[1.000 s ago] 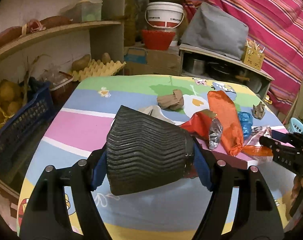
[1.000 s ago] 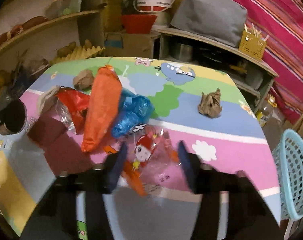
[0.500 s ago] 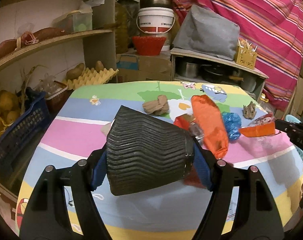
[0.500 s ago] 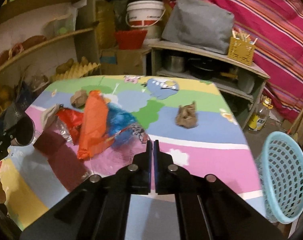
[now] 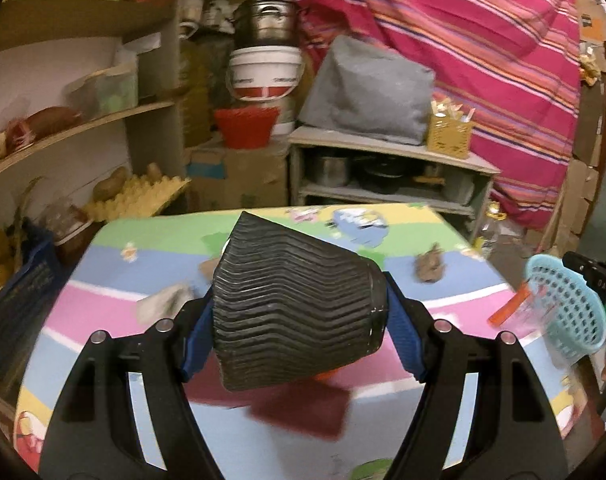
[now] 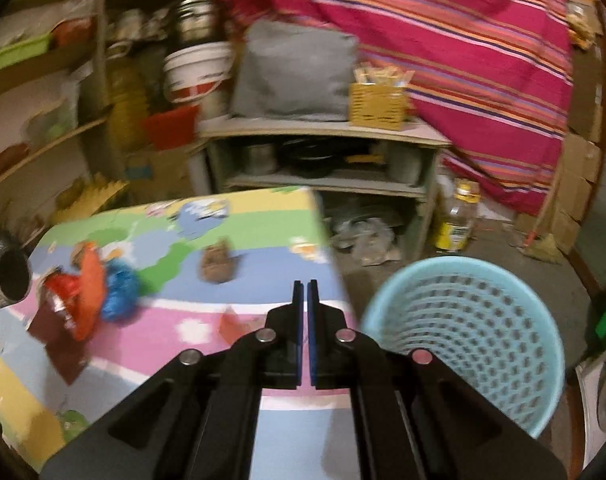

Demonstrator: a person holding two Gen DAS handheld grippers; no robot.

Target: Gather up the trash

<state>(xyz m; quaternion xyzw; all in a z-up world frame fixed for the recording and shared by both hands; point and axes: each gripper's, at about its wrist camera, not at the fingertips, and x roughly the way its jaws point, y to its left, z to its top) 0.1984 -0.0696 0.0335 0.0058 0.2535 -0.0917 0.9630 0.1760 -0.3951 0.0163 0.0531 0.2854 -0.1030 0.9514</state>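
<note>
My left gripper (image 5: 299, 312) is shut on a stack of black ribbed cups (image 5: 295, 304), held above the colourful table mat (image 5: 103, 308). My right gripper (image 6: 306, 292) is shut on a clear plastic wrapper with orange print (image 5: 511, 309), which hangs from its tips near the table's right edge, beside the light blue mesh basket (image 6: 463, 328). The wrapper shows as an orange scrap under the fingers (image 6: 231, 324). An orange bag (image 6: 90, 288), a blue bag (image 6: 119, 290), a red wrapper (image 6: 57, 292) and a brown crumpled paper (image 6: 217, 266) lie on the table.
The basket stands on the floor right of the table (image 5: 567, 312). A low shelf with pots (image 6: 323, 160) and a yellow-labelled bottle (image 6: 457, 216) stand behind. Shelves with an egg tray (image 5: 139, 196) and a dark blue crate (image 5: 19, 292) stand to the left.
My right gripper closed on the clear wrapper, lifted it and carried it right toward the blue basket. My left gripper rose a little, still holding the cup stack.
</note>
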